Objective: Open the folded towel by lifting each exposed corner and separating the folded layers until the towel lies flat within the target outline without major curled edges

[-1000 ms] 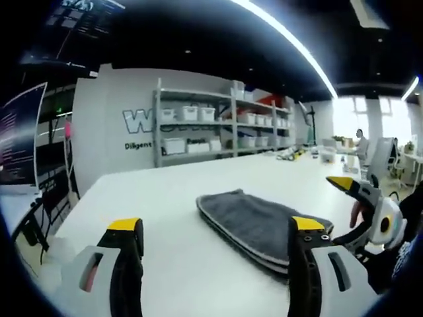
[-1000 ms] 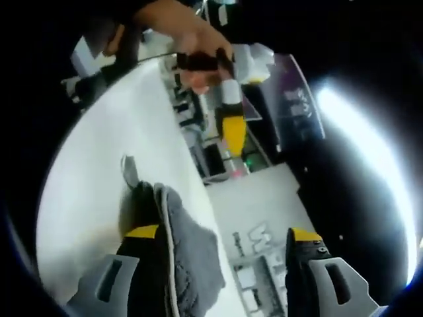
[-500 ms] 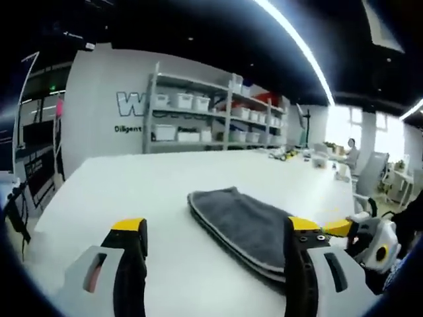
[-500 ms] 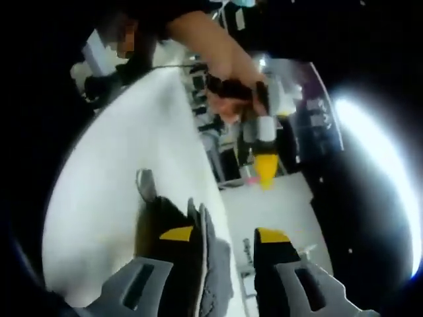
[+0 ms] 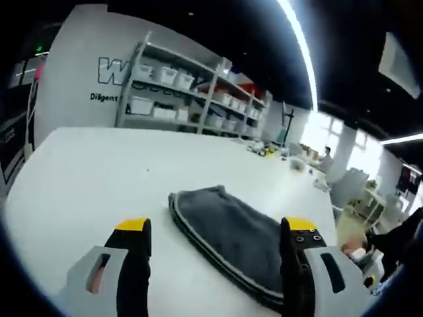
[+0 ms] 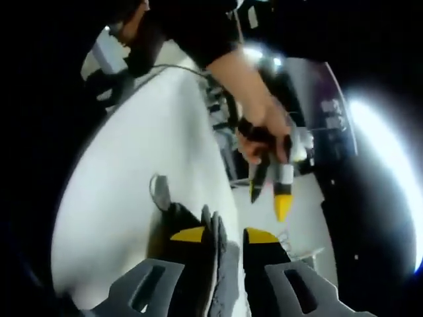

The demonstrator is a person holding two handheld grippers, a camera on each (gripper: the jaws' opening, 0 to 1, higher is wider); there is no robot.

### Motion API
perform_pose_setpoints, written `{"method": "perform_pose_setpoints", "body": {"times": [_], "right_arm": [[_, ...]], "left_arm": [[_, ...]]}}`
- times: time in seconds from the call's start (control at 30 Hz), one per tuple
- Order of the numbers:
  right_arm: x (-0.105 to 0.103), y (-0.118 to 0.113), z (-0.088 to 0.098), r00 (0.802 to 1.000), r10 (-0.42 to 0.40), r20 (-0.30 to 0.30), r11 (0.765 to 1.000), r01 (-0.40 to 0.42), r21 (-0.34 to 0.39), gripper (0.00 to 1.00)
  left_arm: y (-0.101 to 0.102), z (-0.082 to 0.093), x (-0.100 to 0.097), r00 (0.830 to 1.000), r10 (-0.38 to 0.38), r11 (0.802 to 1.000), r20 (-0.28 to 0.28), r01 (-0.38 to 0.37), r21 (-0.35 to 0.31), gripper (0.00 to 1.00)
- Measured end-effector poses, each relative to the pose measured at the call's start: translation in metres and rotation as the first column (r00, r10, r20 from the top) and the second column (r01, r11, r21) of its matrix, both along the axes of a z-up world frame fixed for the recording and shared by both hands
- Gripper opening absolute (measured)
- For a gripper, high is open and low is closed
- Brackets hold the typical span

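In the left gripper view, the folded towel lies on the white tabletop in the lower middle of the frame, running from the centre toward the lower right. It is a dark grey pile cloth with a pale stitched border, and that border shows as stacked lines along its near edge, so several layers sit on top of one another. The left gripper hangs above the tabletop with its yellow-tipped fingers spread wide and empty, the towel's left end between them in the picture. Shelving with white bins stands in the upper left.

In the right gripper view, the right gripper rises from the bottom centre, its fingers drawn narrow with a ridge of the towel pinched between them. A small loop tag sticks out at the towel's far corner. In the upper right of the centre, a hand holds the left gripper, pointed down.

The towel looks soft, limp and light, so it should drape and sag rather than hold shape; the pile offers grip. The best hold is likely a single layer at a bordered corner, since a thick pinch would lift all the layers together.
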State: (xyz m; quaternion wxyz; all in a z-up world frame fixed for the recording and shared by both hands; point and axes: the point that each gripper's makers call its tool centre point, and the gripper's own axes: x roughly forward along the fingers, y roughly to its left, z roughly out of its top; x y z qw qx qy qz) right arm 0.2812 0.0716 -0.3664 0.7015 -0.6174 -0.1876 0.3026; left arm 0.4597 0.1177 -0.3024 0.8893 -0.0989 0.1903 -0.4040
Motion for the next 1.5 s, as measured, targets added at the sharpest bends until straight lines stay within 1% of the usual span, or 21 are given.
{"method": "perform_pose_setpoints", "body": {"times": [0.07,0.1,0.17,0.2,0.23,0.27,0.4,0.5,0.57,0.63,0.7,0.83,0.9,1.03,1.13,1.23,1.33,1.4,1.43,1.47,1.5], "right_arm": [[0.001,0.003,-0.004,1.000,0.001,-0.008,1.000,-0.001,-0.020,0.11],[0.002,0.003,-0.005,1.000,0.000,-0.011,1.000,0.000,-0.024,0.09],[0.003,0.003,-0.006,1.000,-0.009,-0.019,1.000,0.009,-0.026,0.02],[0.004,0.002,-0.005,1.000,-0.011,-0.022,1.000,0.010,-0.025,0.02],[0.005,0.002,-0.004,1.000,-0.014,-0.027,1.000,0.013,-0.020,0.02],[0.006,0.001,-0.003,0.999,-0.020,-0.034,1.000,0.020,-0.012,0.01],[0.008,0.001,-0.001,0.997,-0.033,-0.066,0.999,0.035,0.027,0.00],[0.011,-0.003,0.003,0.993,-0.054,-0.106,0.995,0.062,0.084,0.00],[0.014,-0.006,0.004,0.989,-0.069,-0.134,0.991,0.083,0.103,0.00],[0.018,-0.009,0.006,0.980,-0.096,-0.174,0.981,0.123,0.150,0.00],[0.019,-0.009,0.010,0.975,-0.098,-0.200,0.973,0.136,0.188,0.00],[0.023,-0.011,0.015,0.969,-0.105,-0.223,0.960,0.157,0.234,0.00],[0.024,-0.011,0.014,0.967,-0.106,-0.232,0.957,0.163,0.242,0.00],[0.024,-0.010,0.012,0.966,-0.111,-0.235,0.957,0.167,0.235,0.00],[0.024,-0.011,0.012,0.965,-0.114,-0.238,0.954,0.173,0.244,0.00],[0.026,-0.013,0.016,0.961,-0.118,-0.252,0.948,0.184,0.259,0.00],[0.029,-0.015,0.018,0.953,-0.122,-0.278,0.940,0.201,0.276,0.00],[0.030,-0.016,0.020,0.950,-0.123,-0.288,0.933,0.210,0.292,0.00],[0.031,-0.016,0.021,0.949,-0.124,-0.291,0.932,0.211,0.294,0.00],[0.032,-0.016,0.021,0.948,-0.125,-0.294,0.931,0.215,0.297,0.00],[0.032,-0.016,0.021,0.947,-0.126,-0.296,0.929,0.218,0.299,0.00]], "left_arm": [[-0.006,-0.004,0.005,0.998,-0.042,0.998,-0.050,0.039,-0.058,0.72],[-0.006,-0.008,0.011,0.995,-0.035,0.996,-0.089,0.027,-0.083,0.70],[-0.006,-0.013,0.024,0.995,-0.035,0.996,-0.097,0.027,-0.085,0.68],[-0.008,-0.016,0.027,0.993,-0.052,0.995,-0.110,0.042,-0.093,0.66],[-0.011,-0.018,0.032,0.986,-0.065,0.991,-0.154,0.045,-0.128,0.65],[-0.010,-0.019,0.039,0.984,-0.056,0.990,-0.168,0.033,-0.139,0.66],[-0.015,-0.030,0.055,0.977,-0.075,0.990,-0.202,0.047,-0.136,0.64],[-0.018,-0.040,0.066,0.972,-0.080,0.990,-0.220,0.051,-0.134,0.62],[-0.020,-0.045,0.071,0.973,-0.075,0.988,-0.219,0.042,-0.151,0.59],[-0.024,-0.046,0.074,0.973,-0.089,0.982,-0.215,0.051,-0.180,0.56],[-0.027,-0.052,0.077,0.962,-0.101,0.978,-0.252,0.050,-0.202,0.54],[-0.029,-0.067,0.080,0.950,-0.106,0.987,-0.295,0.064,-0.150,0.51],[-0.030,-0.070,0.084,0.948,-0.101,0.988,-0.301,0.060,-0.144,0.51],[-0.035,-0.074,0.087,0.934,-0.128,0.986,-0.335,0.082,-0.147,0.38],[-0.037,-0.077,0.096,0.939,-0.115,0.988,-0.323,0.073,-0.139,0.28],[-0.041,-0.081,0.100,0.938,-0.110,0.990,-0.328,0.073,-0.123,0.26],[-0.037,-0.088,0.108,0.960,-0.064,0.998,-0.272,0.059,-0.029,0.24],[-0.040,-0.086,0.105,0.955,-0.080,0.996,-0.285,0.069,-0.049,0.13],[-0.045,-0.084,0.099,0.941,-0.117,0.992,-0.319,0.093,-0.087,0.07],[-0.046,-0.084,0.098,0.935,-0.130,0.990,-0.330,0.103,-0.100,0.05],[-0.046,-0.085,0.100,0.939,-0.131,0.990,-0.318,0.107,-0.092,0.05]]}}
